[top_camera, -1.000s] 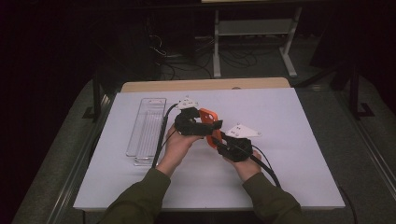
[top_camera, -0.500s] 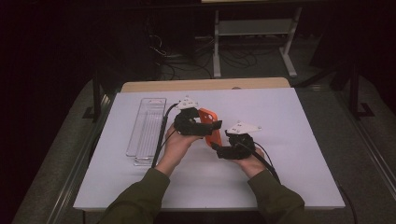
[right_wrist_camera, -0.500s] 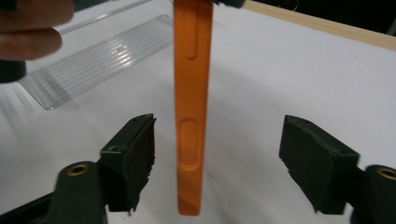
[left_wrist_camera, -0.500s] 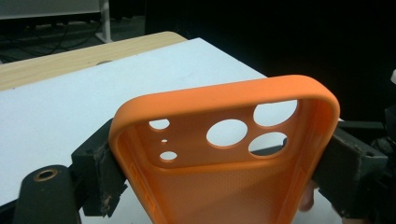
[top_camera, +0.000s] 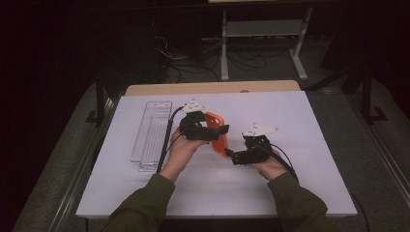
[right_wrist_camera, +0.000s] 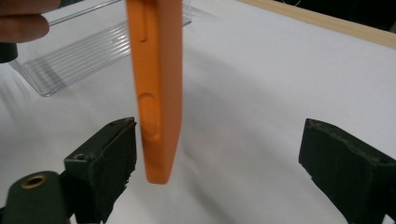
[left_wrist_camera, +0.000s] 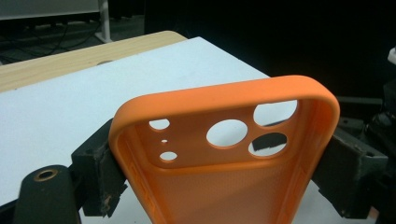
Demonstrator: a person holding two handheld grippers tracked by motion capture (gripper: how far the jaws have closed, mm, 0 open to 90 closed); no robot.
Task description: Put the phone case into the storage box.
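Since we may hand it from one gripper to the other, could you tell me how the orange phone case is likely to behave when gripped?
The orange phone case looks like thin, matte rubbery material, so it probably flexes when squeezed and grips well. It is an empty shell, so likely light. The left gripper holds it by its side walls; a hard pinch might bow them inward.

The phone case (top_camera: 216, 136) stands on edge above the table (top_camera: 290, 193), between the left gripper (top_camera: 215, 131) and the right gripper (top_camera: 233, 155). A tray (top_camera: 151, 135) lies on the table, left of both.
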